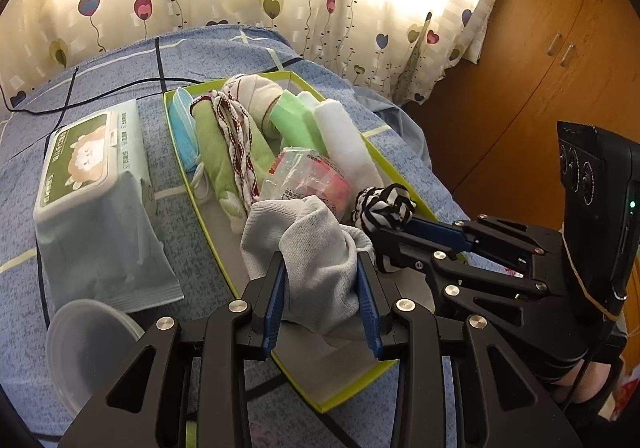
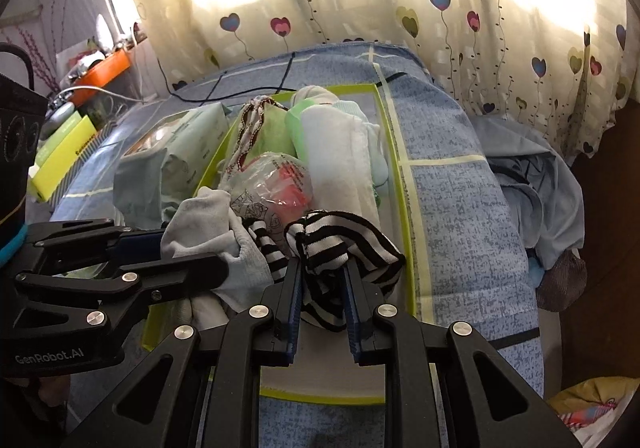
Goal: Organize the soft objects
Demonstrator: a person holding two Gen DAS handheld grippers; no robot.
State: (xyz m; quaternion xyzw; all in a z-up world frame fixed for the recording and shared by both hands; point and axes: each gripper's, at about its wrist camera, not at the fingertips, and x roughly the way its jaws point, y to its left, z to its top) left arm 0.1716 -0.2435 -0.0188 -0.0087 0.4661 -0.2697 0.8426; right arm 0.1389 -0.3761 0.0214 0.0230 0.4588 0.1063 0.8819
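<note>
A shallow lime-green box (image 1: 182,176) (image 2: 404,184) lies on the blue bedspread, filled with soft things: a blue mask, a green cloth with a red-white cord (image 1: 234,136), a white roll (image 1: 348,144) (image 2: 340,152), a plastic pack (image 1: 304,176) (image 2: 276,184). My left gripper (image 1: 322,272) is shut on a grey sock (image 1: 308,244) (image 2: 208,224) over the box's near end. My right gripper (image 2: 322,280), which also shows in the left wrist view (image 1: 384,236), is shut on a black-and-white striped sock (image 2: 336,248) (image 1: 384,204) just right of the grey one.
A pack of wet wipes (image 1: 94,192) (image 2: 176,152) lies left of the box. A clear plastic lid (image 1: 86,348) sits at the bed's near left. Black cables (image 1: 120,88) cross the bedspread. A wooden cabinet (image 1: 540,60) stands right; a cluttered shelf (image 2: 80,96) left.
</note>
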